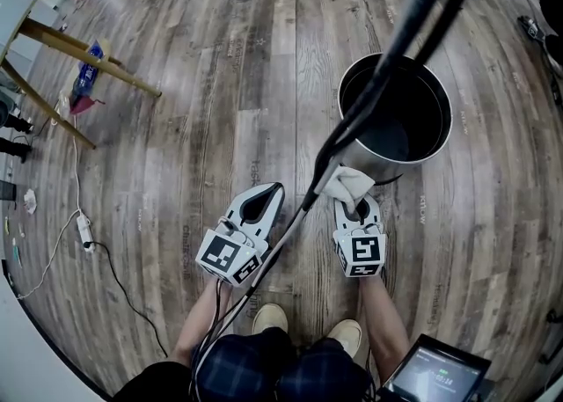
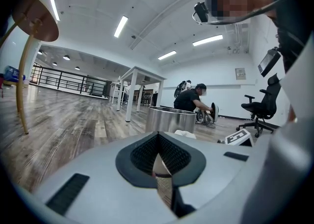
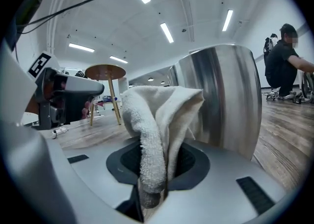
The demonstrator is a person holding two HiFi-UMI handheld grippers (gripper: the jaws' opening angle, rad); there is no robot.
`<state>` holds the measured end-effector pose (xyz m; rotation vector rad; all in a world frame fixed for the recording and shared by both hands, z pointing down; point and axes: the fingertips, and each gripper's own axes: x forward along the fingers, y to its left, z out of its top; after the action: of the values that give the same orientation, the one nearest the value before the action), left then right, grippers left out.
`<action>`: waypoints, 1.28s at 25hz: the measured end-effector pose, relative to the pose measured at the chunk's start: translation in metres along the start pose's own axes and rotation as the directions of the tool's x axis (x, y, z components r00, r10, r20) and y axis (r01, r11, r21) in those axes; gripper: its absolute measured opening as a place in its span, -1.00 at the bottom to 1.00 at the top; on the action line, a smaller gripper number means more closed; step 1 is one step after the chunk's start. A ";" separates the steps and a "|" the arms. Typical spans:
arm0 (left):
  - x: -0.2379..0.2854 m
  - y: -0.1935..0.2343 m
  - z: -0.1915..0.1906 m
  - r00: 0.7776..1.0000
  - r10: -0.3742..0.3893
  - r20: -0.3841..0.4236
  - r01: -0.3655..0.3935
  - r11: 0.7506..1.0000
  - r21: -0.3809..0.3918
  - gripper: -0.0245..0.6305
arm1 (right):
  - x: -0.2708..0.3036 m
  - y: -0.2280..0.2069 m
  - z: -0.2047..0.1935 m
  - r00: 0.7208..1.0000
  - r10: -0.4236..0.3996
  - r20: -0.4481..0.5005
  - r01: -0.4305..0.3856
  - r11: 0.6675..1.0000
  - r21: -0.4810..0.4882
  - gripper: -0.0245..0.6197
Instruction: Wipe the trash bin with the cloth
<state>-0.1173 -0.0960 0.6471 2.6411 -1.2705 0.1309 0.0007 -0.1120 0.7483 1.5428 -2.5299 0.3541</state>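
White cloth, silver trash bin

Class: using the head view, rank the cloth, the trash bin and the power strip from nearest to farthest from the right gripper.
1. cloth: clamped in the right gripper.
2. trash bin: just ahead, its wall beside the cloth.
3. power strip: far left, on the floor.

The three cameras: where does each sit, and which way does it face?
Head view: on the person's head, facing down at the trash bin, the left gripper and right gripper, plus forearms, knees and shoes.
Left gripper view: on the left gripper, facing across the floor toward the bin; its shut, empty jaws in front.
Right gripper view: on the right gripper, facing the bin's wall close up; its jaws grip the cloth.
Shared: both gripper views show the bin's steel side.
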 end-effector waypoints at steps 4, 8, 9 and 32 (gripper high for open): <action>0.000 0.001 -0.002 1.000 -0.009 0.000 0.009 1.000 -0.001 -0.93 | 0.016 -0.012 -0.005 0.999 -0.029 -0.023 0.029 1.000 -0.009 -0.64; 0.000 0.003 -0.002 1.000 -0.001 -0.003 0.001 1.000 -0.004 -0.93 | 0.026 -0.021 -0.008 0.998 -0.054 -0.038 0.054 0.999 -0.002 -0.64; 0.000 0.003 -0.003 1.000 0.001 -0.004 -0.001 1.000 -0.006 -0.93 | 0.027 -0.023 -0.009 0.998 -0.057 -0.039 0.057 0.998 0.002 -0.64; -0.002 0.001 -0.005 1.000 0.003 -0.016 -0.003 1.000 0.002 -0.93 | -0.044 -0.095 -0.027 0.979 -0.202 -0.038 0.202 0.979 0.004 -0.64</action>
<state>-0.1192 -0.0937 0.6515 2.6348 -1.2708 0.1532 0.1051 -0.1086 0.7744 1.7594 -2.3198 0.3617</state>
